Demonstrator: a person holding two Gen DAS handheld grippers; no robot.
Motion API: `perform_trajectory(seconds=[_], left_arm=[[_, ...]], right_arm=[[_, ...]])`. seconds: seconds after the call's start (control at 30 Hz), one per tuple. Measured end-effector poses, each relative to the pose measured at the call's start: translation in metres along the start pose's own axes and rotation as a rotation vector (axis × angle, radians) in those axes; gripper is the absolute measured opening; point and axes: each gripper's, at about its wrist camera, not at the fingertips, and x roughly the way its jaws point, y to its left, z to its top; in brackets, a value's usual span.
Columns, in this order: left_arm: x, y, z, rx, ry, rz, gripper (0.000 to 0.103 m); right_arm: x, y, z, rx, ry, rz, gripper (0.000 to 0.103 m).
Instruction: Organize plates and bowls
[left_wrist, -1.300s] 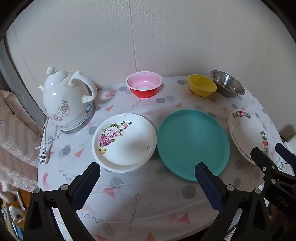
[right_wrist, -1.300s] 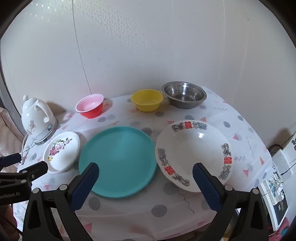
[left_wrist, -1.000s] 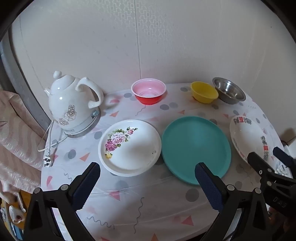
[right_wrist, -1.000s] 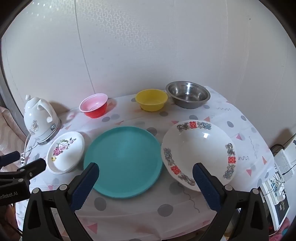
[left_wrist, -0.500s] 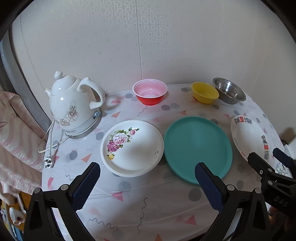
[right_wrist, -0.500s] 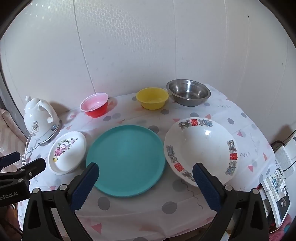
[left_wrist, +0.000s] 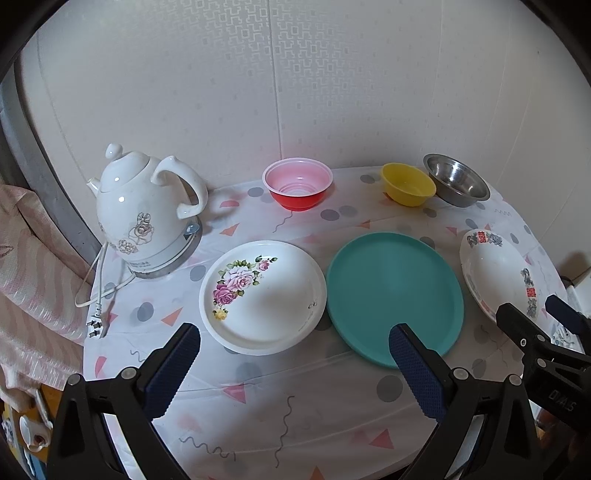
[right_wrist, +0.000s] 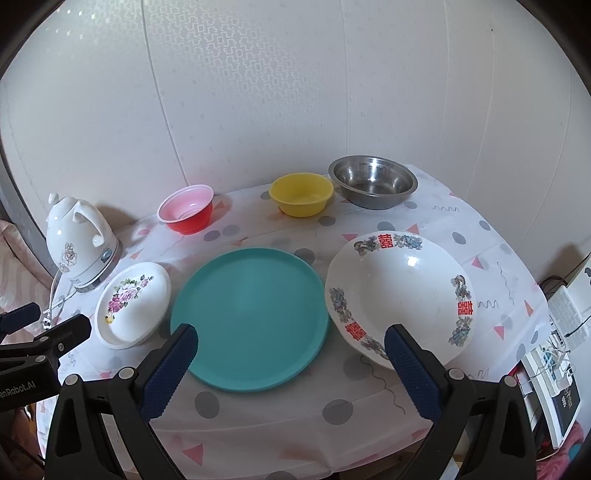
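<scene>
Left tongs (left_wrist: 293, 363) spread wide, holding nothing, hovering over the near edge of the tabletop (left_wrist: 258, 406). Right tongs (right_wrist: 290, 363) spread just as wide, empty too. Directly ahead of the left pair sits the rose-painted white plate (left_wrist: 262, 295), and just beside it, rims nearly touching, the teal plate (right_wrist: 249, 317), which lies right ahead of the right pair. Beside that is the white plate with red characters (right_wrist: 400, 299). Along the back by the wall: the pink-and-red bowl (left_wrist: 297, 187), the yellow bowl (right_wrist: 301, 194) and the steel bowl (right_wrist: 373, 181), those two close together. Far left stands a white kettle (left_wrist: 144, 210) on its base.
</scene>
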Motion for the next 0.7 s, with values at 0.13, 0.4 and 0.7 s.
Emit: perform_trajectory(seconds=[0.13, 0.4, 0.7], left_arm=[[0.002, -0.0008, 0.0012, 0.004, 0.004, -0.001, 0.103], [0.0048, -0.0012, 0.0026, 0.006, 0.009, -0.005, 0.103], [0.0074, -0.0021, 0.0032, 0.008, 0.019, -0.005, 0.103]], right_arm=[[0.0003, -0.0008, 0.0003, 0.004, 0.0, -0.001, 0.103], [0.0031, -0.0017, 0.0, 0.013, 0.008, -0.008, 0.103], [0.0044, -0.0019, 0.0001, 0.018, 0.012, -0.009, 0.103]])
